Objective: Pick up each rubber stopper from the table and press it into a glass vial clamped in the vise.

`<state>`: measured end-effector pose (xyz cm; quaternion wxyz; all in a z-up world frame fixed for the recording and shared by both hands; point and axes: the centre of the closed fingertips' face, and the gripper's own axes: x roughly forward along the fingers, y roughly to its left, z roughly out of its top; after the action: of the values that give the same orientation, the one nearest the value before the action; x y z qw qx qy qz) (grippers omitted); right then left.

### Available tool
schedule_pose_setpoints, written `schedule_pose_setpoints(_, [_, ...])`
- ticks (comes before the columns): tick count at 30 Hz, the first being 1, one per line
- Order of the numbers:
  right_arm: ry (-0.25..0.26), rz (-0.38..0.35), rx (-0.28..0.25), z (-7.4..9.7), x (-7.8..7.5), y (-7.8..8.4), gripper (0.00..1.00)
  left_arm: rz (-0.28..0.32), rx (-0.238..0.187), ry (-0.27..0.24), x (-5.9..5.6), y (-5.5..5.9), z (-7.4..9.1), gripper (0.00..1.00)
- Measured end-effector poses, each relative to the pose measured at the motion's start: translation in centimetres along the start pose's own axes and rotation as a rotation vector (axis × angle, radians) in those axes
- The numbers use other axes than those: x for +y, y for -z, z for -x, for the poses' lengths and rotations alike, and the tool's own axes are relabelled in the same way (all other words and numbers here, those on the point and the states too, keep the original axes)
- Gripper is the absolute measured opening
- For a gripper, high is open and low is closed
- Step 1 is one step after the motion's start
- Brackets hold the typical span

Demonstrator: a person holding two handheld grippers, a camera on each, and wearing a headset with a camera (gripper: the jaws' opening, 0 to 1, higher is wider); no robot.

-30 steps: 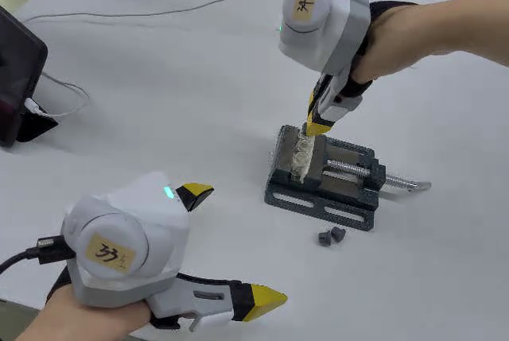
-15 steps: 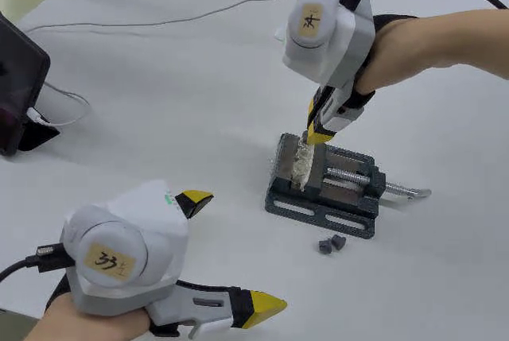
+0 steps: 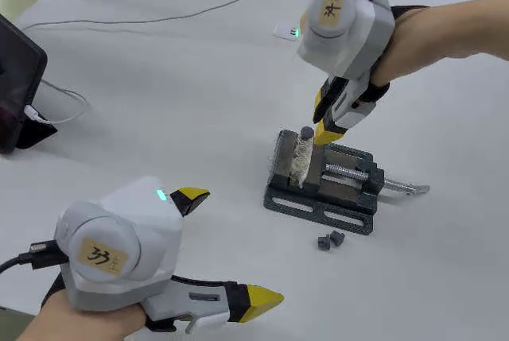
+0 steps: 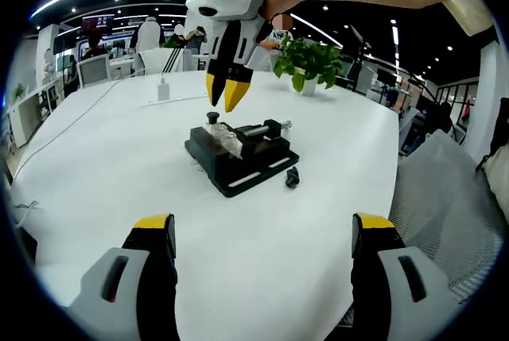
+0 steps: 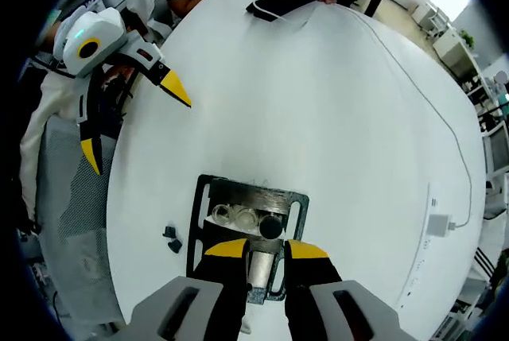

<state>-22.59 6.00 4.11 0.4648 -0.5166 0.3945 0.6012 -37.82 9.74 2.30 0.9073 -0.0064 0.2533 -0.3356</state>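
**Right fingers [image 5: 231,249] lifted clear, stopper left in the vial**

The fingers of your right gripper [image 3: 322,122] stand only narrowly parted and hold nothing. A second ago they were down on the vial; now they have risen above it. The dark grey round rubber stopper [image 3: 306,132] sits in the end clear glass vial [image 3: 301,156] clamped in the black metal vise [image 3: 318,198], so that one looks seated. Two small grey stoppers [image 3: 331,238] wait on the white worktop [image 3: 199,102] beside the vise. Your left gripper [image 3: 231,246] hovers nearby, fingers spread wide, empty.

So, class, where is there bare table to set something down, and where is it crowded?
Free: the white table between cable, black device and vise, and between left gripper and vise. Crowded: around the vise, right gripper above, rubber stoppers beside.
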Motion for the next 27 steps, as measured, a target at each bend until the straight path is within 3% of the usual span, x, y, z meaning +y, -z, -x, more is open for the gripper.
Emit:
schedule_pose_setpoints(4, [-0.005,-0.047,-0.066,0.4,-0.5,-0.8,0.08,-0.005,-0.002,-0.006,0.5,-0.3,0.0,0.91])
schedule_pose_setpoints(8, [-0.021,-0.064,-0.081,0.3,-0.2,-1.1,0.05,-0.006,-0.001,-0.007,0.7,-0.3,0.0,0.91])
schedule_pose_setpoints(27, [-0.042,-0.064,-0.079,-0.9,0.4,-1.0,0.02,0.011,0.024,0.006,0.5,0.8,-0.3,0.89])
